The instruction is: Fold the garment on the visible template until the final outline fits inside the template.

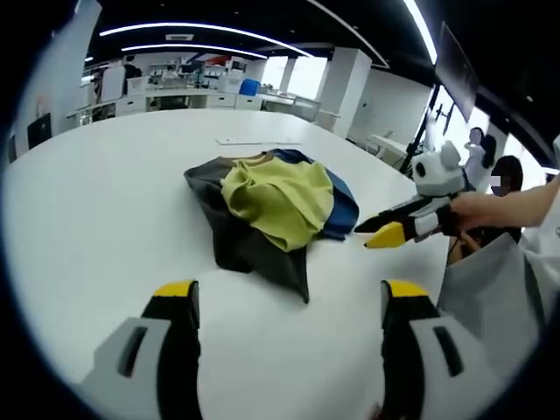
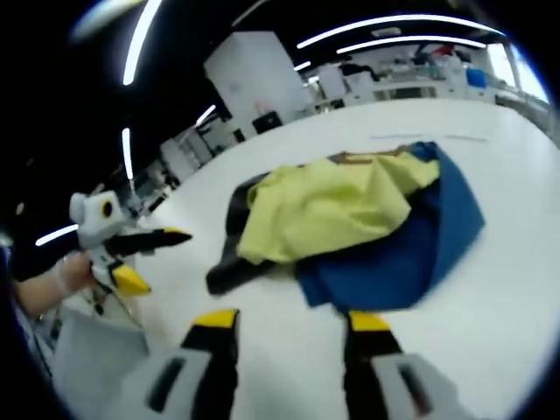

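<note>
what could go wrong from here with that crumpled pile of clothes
1. The garment lies bunched in yellow, blue and dark layers, so a hand-held gripper may pinch several at once and drag the heap instead of spreading it.
2. No template outline is clearly visible under the pile, so the fold could end up misaligned.

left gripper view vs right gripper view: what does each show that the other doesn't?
Left gripper view: the left gripper open over the white table, the right gripper entering beside the garment's blue edge, and the dark fabric's point.

Right gripper view: the right gripper open near the blue fabric, with the left gripper off to the side.

Shared: the crumpled garment, yellow-green on top, unfolded.
</note>
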The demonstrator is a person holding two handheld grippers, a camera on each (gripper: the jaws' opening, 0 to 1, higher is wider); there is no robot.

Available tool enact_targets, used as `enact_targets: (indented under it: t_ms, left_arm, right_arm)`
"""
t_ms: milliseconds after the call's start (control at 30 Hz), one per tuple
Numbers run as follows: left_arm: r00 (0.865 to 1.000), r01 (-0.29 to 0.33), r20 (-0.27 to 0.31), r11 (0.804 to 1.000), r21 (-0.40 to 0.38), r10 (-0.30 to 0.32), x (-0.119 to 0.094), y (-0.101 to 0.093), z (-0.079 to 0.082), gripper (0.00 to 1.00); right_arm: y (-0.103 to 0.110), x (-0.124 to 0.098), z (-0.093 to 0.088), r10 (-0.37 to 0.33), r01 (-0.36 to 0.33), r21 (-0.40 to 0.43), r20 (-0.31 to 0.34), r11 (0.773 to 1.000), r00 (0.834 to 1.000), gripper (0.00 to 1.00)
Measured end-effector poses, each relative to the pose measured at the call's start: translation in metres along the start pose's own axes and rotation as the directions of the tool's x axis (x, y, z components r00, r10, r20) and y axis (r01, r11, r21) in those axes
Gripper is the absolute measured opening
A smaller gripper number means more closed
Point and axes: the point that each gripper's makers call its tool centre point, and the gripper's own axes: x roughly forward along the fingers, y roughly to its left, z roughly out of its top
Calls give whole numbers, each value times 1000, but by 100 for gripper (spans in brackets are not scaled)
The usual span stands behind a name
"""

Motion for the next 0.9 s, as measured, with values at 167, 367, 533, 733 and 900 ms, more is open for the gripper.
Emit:
enact_targets:
  t_ms: [167, 367, 533, 733, 900]
  left_arm:
    - [1000, 1, -1, 1000, -3, -1, 0, 1, -2, 82]
    - [1000, -1, -1, 1000, -4, 1, -1, 1, -2, 82]
    - [1000, -5, -3, 1000, -7, 5, -2, 1, -3, 82]
    - [1000, -8, -3, 1000, -8, 8, -3, 2, -3, 82]
    - [1000, -4, -4, 1000, -8, 4, -1, 1, -3, 82]
  right_arm:
    - [-6, 3, 5, -25, 25, 9, 21, 1000, 999, 38]
    - [-22, 8, 12, -82, 80, 29, 47, 996, 996, 16]
    - [-33, 7, 18, -125, 123, 35, 76, 992, 989, 0]
    - [-28, -5, 20, -115, 109, 78, 88, 991, 989, 0]
    - [-33, -23, 20, -120, 112, 87, 92, 990, 988, 0]
